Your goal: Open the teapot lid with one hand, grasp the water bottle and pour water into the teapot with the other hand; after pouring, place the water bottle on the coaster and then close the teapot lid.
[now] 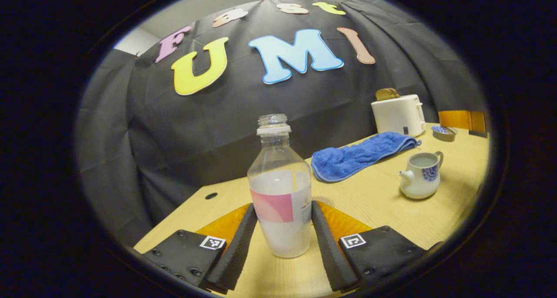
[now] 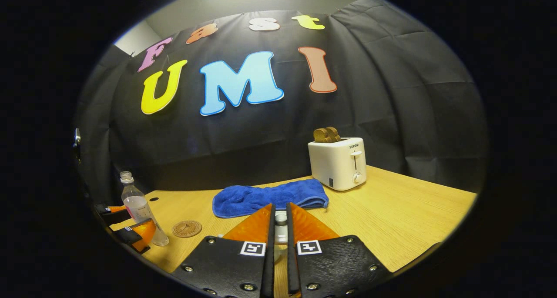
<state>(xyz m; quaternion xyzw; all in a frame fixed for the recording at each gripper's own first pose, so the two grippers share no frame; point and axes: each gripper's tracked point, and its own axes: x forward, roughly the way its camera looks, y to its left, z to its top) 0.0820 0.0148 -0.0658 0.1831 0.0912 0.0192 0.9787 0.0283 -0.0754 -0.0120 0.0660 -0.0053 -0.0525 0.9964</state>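
A clear, capless water bottle, about half full, stands upright on the table between the fingers of my left gripper, which press on both its sides. Behind the bottle, part of the round coaster shows. The white teapot with a blue pattern stands open to the right. Its lid is held up farther right by my right gripper. In the right gripper view my right gripper is shut on the lid. At far left there, the bottle stands left of the coaster.
A blue towel lies across the back of the wooden table. A white toaster with bread in it stands behind the towel's right end. A small cable hole is near the table's left edge.
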